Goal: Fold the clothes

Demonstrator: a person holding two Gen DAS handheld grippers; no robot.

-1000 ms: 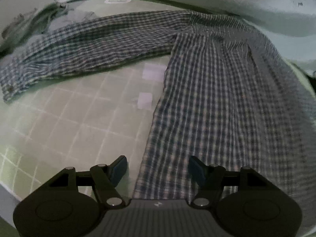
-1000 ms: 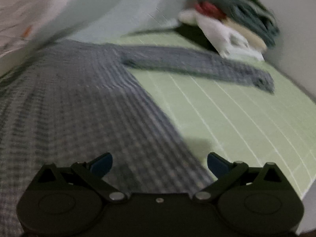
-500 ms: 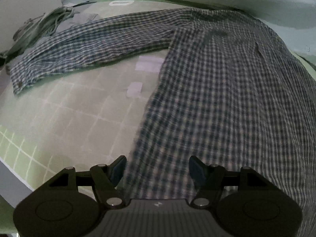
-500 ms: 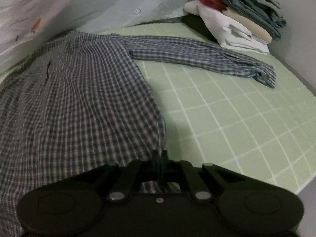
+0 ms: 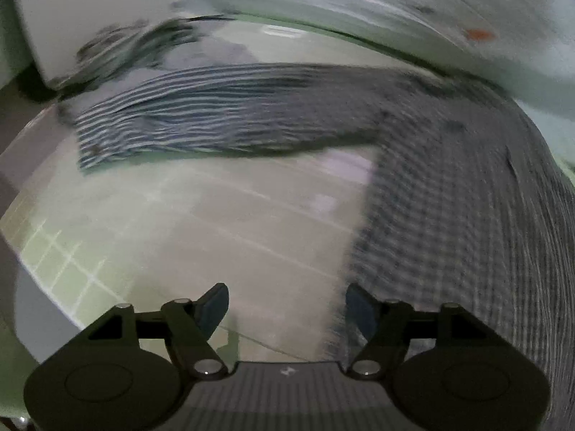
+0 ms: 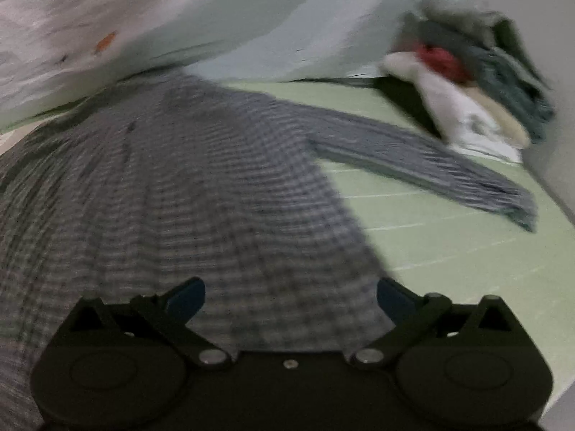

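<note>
A blue-and-white checked shirt (image 5: 449,215) lies flat on the pale green gridded bed sheet (image 5: 179,222), both views blurred by motion. Its left sleeve (image 5: 215,115) stretches out to the left, its right sleeve (image 6: 424,154) out to the right. My left gripper (image 5: 287,309) is open just above the sheet, with the shirt's left side edge running by its right finger. My right gripper (image 6: 291,298) is open over the shirt's lower right part (image 6: 215,215), nothing held between its fingers.
A stack of folded clothes (image 6: 474,107) in white, red, beige and grey-green sits at the back right by the wall. A pale printed quilt (image 6: 179,18) lies along the far side. A crumpled grey garment (image 5: 125,54) is at the back left. The bed edge (image 5: 39,287) runs at left.
My right gripper, shut on the shirt's hem half a second ago, has opened and let go. My left gripper stayed open and shifted left, off the shirt's body toward its side edge.
</note>
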